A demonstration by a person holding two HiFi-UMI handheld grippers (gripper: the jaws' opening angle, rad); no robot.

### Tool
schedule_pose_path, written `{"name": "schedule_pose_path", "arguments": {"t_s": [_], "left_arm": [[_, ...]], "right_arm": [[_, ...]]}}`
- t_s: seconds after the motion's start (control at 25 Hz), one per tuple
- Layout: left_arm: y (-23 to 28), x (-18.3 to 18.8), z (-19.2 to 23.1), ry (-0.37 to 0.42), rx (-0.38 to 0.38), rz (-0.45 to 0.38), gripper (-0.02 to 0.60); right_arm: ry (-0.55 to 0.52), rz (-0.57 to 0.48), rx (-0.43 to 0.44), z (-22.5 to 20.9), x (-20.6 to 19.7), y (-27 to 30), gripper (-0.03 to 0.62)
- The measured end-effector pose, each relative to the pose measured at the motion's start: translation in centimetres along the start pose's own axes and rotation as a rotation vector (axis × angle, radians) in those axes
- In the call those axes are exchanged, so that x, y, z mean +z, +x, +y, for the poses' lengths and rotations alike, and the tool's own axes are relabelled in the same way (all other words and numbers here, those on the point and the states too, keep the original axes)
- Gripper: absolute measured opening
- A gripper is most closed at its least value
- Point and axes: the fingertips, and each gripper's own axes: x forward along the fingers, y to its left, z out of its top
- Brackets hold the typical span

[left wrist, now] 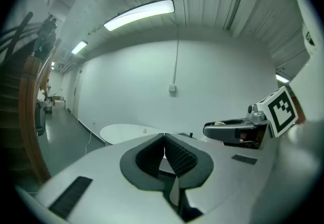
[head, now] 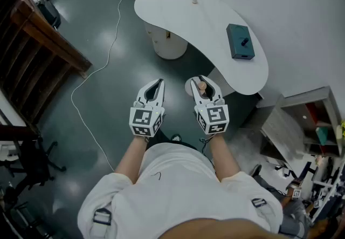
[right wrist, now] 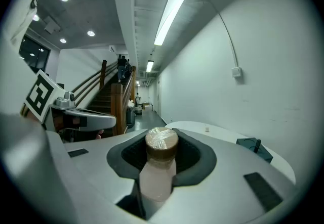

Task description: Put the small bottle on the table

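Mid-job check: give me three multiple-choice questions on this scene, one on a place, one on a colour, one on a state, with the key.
1. Where is the small bottle? A on the floor; B between the right gripper jaws; C on a chair.
2. What colour is the box on the table? A teal; B red; C yellow.
3. How do the left gripper jaws stand? A wide apart; B together, empty; C closed on a cup.
Key: 1 B, its capped neck stands between the pads. 2 A, the head view shows it teal. 3 B, the pads meet with nothing between.
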Motion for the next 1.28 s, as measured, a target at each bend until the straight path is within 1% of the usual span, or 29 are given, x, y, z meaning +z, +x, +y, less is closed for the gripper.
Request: {"name": "schedule_pose_path", "arguments": {"t_s": [0.28, 0.48, 0.6, 0.76, 1.0, 1.12, 1.28], "left_arm": [[-0.1, -0.3, 0.8, -0.009, 0.004, 0.015, 0.020], [0.4, -0.3, 3.1, -0.013, 0.003, 0.028, 0.020], [0.8, 0.0, 5.5, -0.012, 0.002, 0.029, 0.020], [1.3, 0.6, 9.8, -0.012, -0.005, 0.028, 0.020], [1.7, 1.7, 16.2, 0.000, -0.039, 0.019, 0.020], [1.6, 2.1, 18.6, 0.000, -0.056, 0.017, 0.020], [1.5, 1.8, 20.9, -0.020, -0.056, 0.025, 0.020]], "right_arm": [[-0.001, -0.002, 0.013, 0.7, 0.0, 0.5, 0.110], [0.005, 0.005, 0.025, 1.8, 0.3, 2.7, 0.110], [0.009, 0.006, 0.019, 2.6, 0.8, 4.8, 0.110], [0.011, -0.003, -0.003, 3.9, 1.8, 8.3, 0.110], [0.022, -0.018, -0.030, 6.5, 3.8, 13.7, 0.110], [0.037, -0.025, -0.039, 7.7, 4.8, 15.9, 0.110], [0.020, -0.002, -0.039, 9.0, 4.9, 17.7, 0.110]]}}
